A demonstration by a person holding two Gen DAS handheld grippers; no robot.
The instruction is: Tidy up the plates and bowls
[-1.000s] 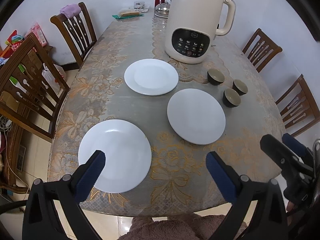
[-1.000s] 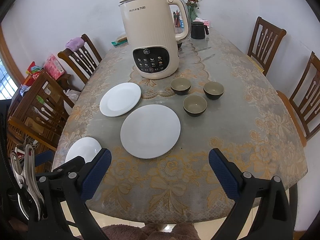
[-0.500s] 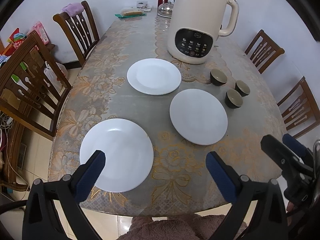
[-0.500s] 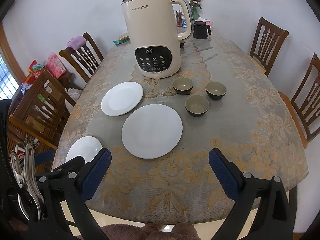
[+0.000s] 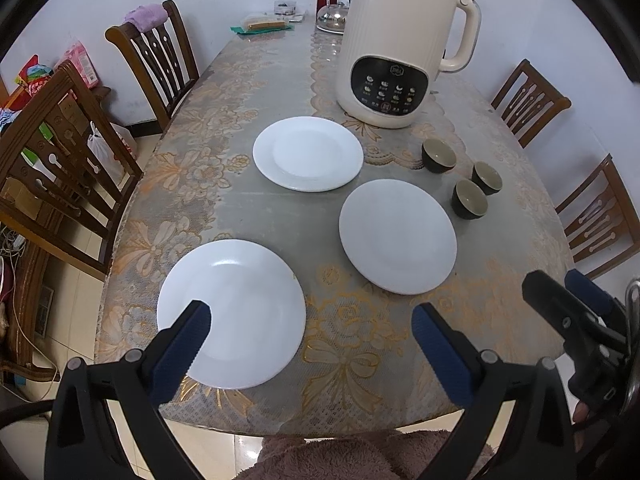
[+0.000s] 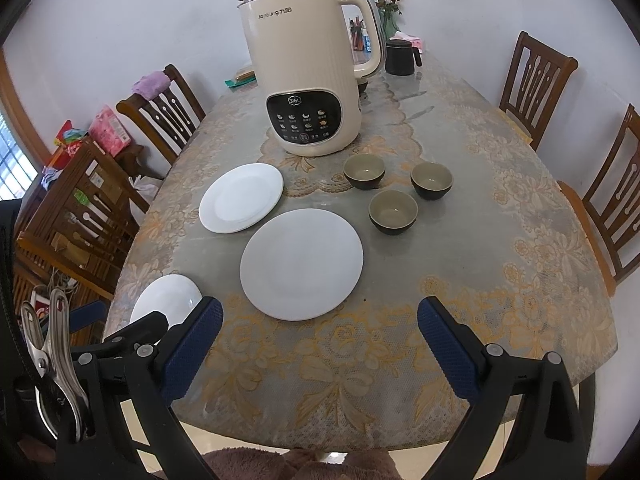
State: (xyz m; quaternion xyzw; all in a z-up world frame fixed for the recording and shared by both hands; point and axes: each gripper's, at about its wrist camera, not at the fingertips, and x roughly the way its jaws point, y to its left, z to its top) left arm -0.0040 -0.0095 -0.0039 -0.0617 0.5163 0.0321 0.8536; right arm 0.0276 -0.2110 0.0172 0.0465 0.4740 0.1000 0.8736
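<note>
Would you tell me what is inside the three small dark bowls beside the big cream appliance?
The three bowls show bare greenish insides and hold nothing. Whatever the cream appliance holds stays hidden behind its opaque wall and closed lid.

Both cameras are creeping in over the near edge of the table. In the left wrist view the cream kettle slides right and swells, the near-left plate drifts up and right between the left gripper fingers. In the right wrist view the kettle looms larger, and the three bowls and centre plate nudge right and up. Nothing on the cloth itself has shifted; jaws unchanged.
</note>
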